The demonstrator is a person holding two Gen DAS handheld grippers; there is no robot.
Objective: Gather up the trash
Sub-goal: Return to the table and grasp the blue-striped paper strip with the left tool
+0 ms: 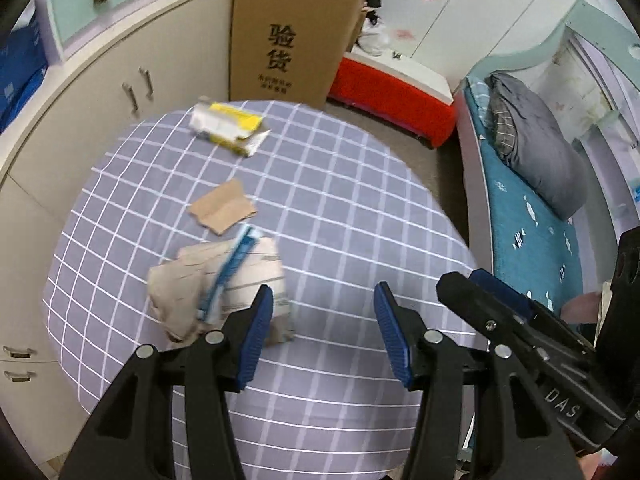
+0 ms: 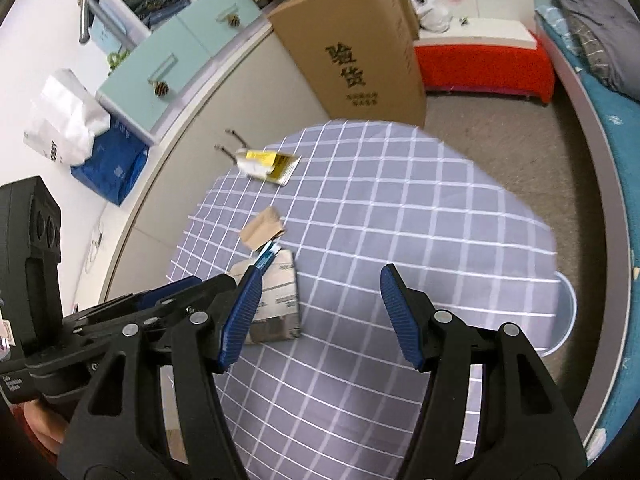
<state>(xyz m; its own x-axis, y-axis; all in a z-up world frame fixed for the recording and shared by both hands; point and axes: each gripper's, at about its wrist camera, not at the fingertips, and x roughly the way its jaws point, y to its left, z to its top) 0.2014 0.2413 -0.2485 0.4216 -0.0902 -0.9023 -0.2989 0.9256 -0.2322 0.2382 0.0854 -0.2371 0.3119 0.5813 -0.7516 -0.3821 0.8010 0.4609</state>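
Trash lies on a table under a grey checked cloth (image 1: 340, 208). A crumpled grey-brown wrapper (image 1: 224, 280) with a blue-and-white strip (image 1: 232, 268) across it lies nearest. Behind it are a torn brown cardboard piece (image 1: 222, 210) and a yellow-and-white carton (image 1: 230, 126). My left gripper (image 1: 324, 304) hovers open just right of the wrapper, nothing between its blue pads. In the right wrist view the same wrapper (image 2: 276, 300), cardboard piece (image 2: 264, 232) and carton (image 2: 270, 164) show. My right gripper (image 2: 320, 292) stands open above the cloth (image 2: 400, 220), right of the wrapper.
A tall cardboard box (image 1: 288, 32) stands behind the table beside a red bench (image 1: 392, 88). Beige cabinets (image 1: 100, 100) run along the left, a bed with teal sheet (image 1: 532, 240) along the right. A pale bin rim (image 2: 566, 312) peeks from under the table's right edge.
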